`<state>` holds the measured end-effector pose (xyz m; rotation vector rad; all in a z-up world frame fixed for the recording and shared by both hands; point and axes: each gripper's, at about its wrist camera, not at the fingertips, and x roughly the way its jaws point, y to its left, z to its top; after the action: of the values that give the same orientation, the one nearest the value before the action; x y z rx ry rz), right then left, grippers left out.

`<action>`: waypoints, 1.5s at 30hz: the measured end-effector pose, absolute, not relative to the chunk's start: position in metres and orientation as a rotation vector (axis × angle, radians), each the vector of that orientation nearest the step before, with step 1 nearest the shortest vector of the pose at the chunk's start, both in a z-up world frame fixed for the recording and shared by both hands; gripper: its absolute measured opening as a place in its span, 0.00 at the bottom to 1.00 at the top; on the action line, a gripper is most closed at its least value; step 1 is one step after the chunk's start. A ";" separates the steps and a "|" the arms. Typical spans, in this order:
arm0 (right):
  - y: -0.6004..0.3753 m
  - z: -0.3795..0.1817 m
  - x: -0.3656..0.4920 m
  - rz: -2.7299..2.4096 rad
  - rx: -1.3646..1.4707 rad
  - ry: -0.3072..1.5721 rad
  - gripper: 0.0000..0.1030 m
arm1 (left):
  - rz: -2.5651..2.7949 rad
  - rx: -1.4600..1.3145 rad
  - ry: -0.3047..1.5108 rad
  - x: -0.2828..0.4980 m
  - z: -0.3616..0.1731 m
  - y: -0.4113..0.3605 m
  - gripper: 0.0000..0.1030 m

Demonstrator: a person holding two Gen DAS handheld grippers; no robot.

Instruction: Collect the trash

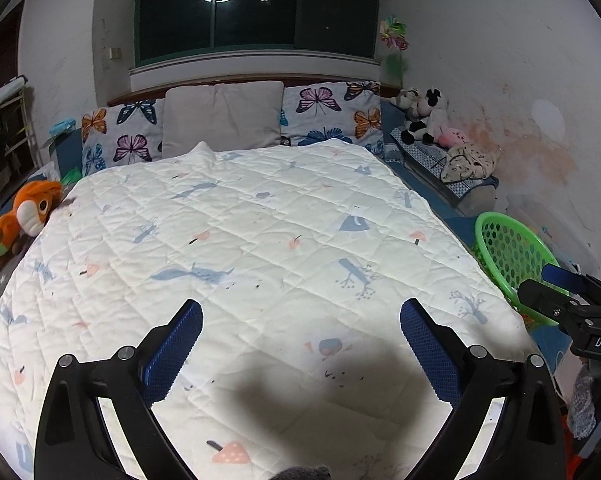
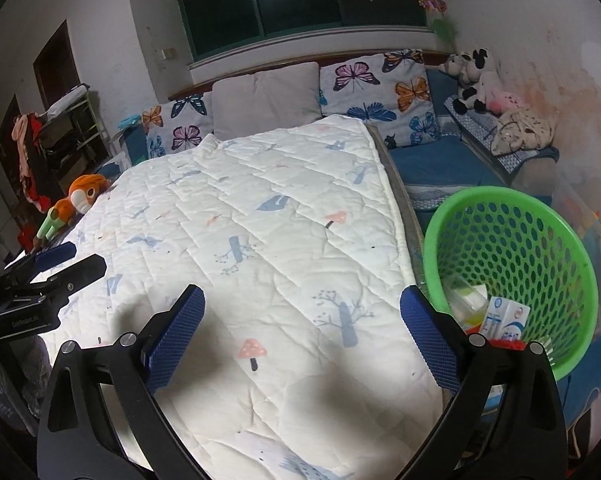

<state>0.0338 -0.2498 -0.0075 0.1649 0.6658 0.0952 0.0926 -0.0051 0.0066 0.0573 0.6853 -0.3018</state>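
Observation:
A green perforated basket (image 2: 532, 240) stands on the blue sheet at the right side of the bed, just right of my right gripper (image 2: 302, 293). Inside it lie a white and blue carton (image 2: 508, 318) and other wrappers. My right gripper is open over the white quilt (image 2: 260, 220), nothing between its blue pads. My left gripper (image 1: 301, 307) is open too, above the quilt's near end, also holding nothing. In the left wrist view the basket (image 1: 512, 256) shows at the right edge, behind the right gripper (image 1: 548, 284). The left gripper (image 2: 76, 260) appears at the far left of the right wrist view.
Butterfly pillows (image 1: 332, 112) and a grey pillow (image 1: 224, 116) line the headboard. An orange plush toy (image 1: 32, 208) lies at the quilt's left edge. Stuffed animals (image 2: 476, 80) and a crumpled cloth (image 2: 520, 128) sit on the right ledge. A shelf (image 2: 72, 136) stands at left.

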 end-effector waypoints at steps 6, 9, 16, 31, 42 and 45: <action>-0.243 -0.010 0.033 0.107 0.154 0.666 0.96 | -0.295 0.050 0.684 0.087 0.007 -0.001 0.93; -0.240 -0.011 0.032 0.112 0.146 0.664 0.96 | -0.293 0.064 0.676 0.084 0.007 -0.002 0.93; -0.235 -0.010 0.031 0.116 0.134 0.658 0.96 | -0.282 0.079 0.671 0.080 0.007 -0.002 0.93; -0.227 -0.011 0.029 0.124 0.120 0.658 0.96 | -0.255 0.067 0.658 0.075 0.005 0.007 0.93; -0.224 -0.011 0.030 0.128 0.113 0.660 0.96 | -0.236 0.057 0.644 0.071 0.006 0.011 0.93; -0.223 -0.012 0.030 0.131 0.110 0.661 0.96 | -0.235 0.056 0.643 0.071 0.005 0.012 0.93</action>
<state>0.0303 -0.2226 -0.0119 0.1096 0.6609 0.1310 0.0712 0.0118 0.0055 0.0562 0.6433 -0.2348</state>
